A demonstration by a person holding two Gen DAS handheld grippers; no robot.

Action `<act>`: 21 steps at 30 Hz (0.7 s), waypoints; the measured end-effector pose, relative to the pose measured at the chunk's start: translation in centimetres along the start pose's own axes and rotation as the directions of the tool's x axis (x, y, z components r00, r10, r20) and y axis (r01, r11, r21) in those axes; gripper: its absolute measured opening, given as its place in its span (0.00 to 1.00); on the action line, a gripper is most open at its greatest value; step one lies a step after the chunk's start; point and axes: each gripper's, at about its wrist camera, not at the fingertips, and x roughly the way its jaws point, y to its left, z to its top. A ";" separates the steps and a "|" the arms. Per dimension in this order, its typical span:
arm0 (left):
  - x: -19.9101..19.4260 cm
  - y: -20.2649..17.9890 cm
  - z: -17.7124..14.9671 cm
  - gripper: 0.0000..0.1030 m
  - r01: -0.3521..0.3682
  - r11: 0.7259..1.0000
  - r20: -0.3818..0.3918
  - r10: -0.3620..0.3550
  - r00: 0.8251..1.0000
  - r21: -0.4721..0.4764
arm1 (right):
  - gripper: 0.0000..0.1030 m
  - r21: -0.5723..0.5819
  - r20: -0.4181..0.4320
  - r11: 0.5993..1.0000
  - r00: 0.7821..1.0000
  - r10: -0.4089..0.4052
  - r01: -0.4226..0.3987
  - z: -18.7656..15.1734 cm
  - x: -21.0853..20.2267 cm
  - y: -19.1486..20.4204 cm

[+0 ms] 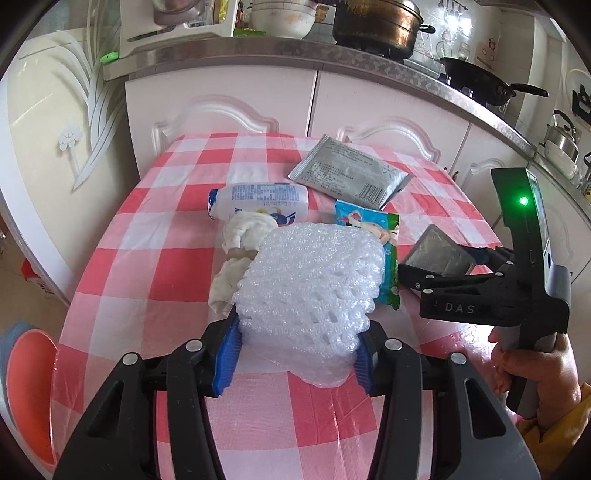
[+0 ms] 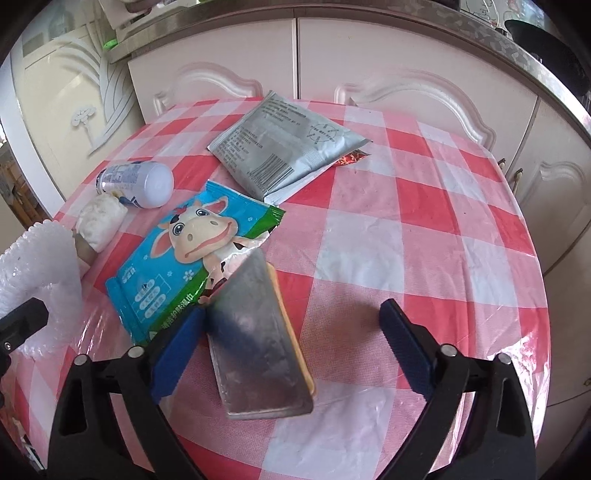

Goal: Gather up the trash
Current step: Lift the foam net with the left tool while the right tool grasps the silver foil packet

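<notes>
A white foam net (image 1: 310, 280) lies at the near side of the red-and-white checked table (image 1: 166, 258), and my left gripper (image 1: 295, 354) is shut on its near end, both blue pads pressing into it. The foam net (image 2: 37, 258) also shows at the left edge of the right wrist view. My right gripper (image 2: 293, 314) stands open around a flat silver foil packet (image 2: 258, 339). Its left pad is against the packet's edge and its right pad is well clear. In the left wrist view the right gripper (image 1: 436, 269) is to the right, with the silver packet (image 1: 439, 254) tilted up at its fingers.
More trash lies on the cloth: a blue-green cow wrapper (image 2: 184, 254), a grey pouch (image 2: 280, 147), a white bottle (image 2: 136, 181) and a crumpled tissue (image 2: 99, 218). White cabinets (image 1: 221, 96) and a counter with a pot (image 1: 376, 22) stand behind. An orange tub (image 1: 29, 387) sits low left.
</notes>
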 end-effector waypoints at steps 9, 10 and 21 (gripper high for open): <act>-1.4 0.4 -0.2 0.50 0.000 1.000 0.019 0.000 1.000 -0.003 | 0.57 0.004 0.018 1.000 1.000 -0.014 0.014 -0.4 -0.8 -0.9; -1.5 0.5 -0.3 0.50 0.000 1.000 0.019 0.000 1.000 -0.002 | 0.55 0.007 0.021 1.000 1.000 -0.014 0.014 -0.5 -0.9 -1.1; -3.1 1.4 -1.1 0.50 0.003 1.000 0.030 -0.003 1.000 0.000 | 0.88 -0.008 -0.001 1.000 1.000 0.015 -0.015 -2.2 -1.6 -0.9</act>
